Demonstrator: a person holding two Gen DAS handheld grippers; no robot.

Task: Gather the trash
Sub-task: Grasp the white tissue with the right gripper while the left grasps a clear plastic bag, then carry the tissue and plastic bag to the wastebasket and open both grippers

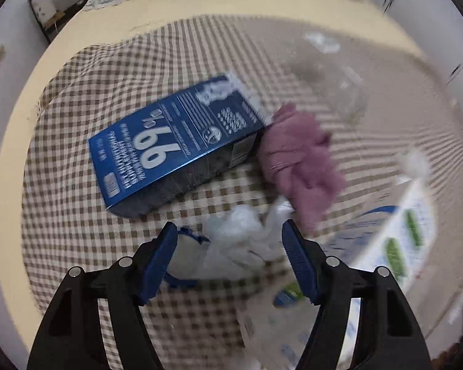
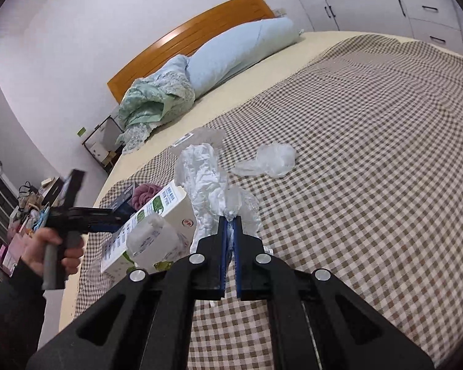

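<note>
In the left wrist view I look down on a checked blanket (image 1: 77,185). A blue box (image 1: 176,148) printed "99%" lies beside a purple cloth (image 1: 299,160). My left gripper (image 1: 228,225) is open, and crumpled white plastic (image 1: 240,234) lies between its fingers; the pads do not visibly press it. A white piece with a blue edge (image 1: 185,252) rests against the left finger. My right gripper (image 2: 230,219) is shut on a crumpled white wrapper (image 2: 203,175) that stands up from its tips. A clear bag (image 2: 268,160) and a clear wrapper (image 2: 206,135) lie further out on the blanket.
A white carton with green print (image 2: 151,219) and a translucent plastic jug (image 2: 154,240) lie near the bed's left edge. A person's hand (image 2: 55,246) grips the left tool's handle. A blue pillow (image 2: 240,52), a green quilt (image 2: 154,98), a wooden headboard (image 2: 188,37) and cabinets (image 2: 416,15) lie beyond.
</note>
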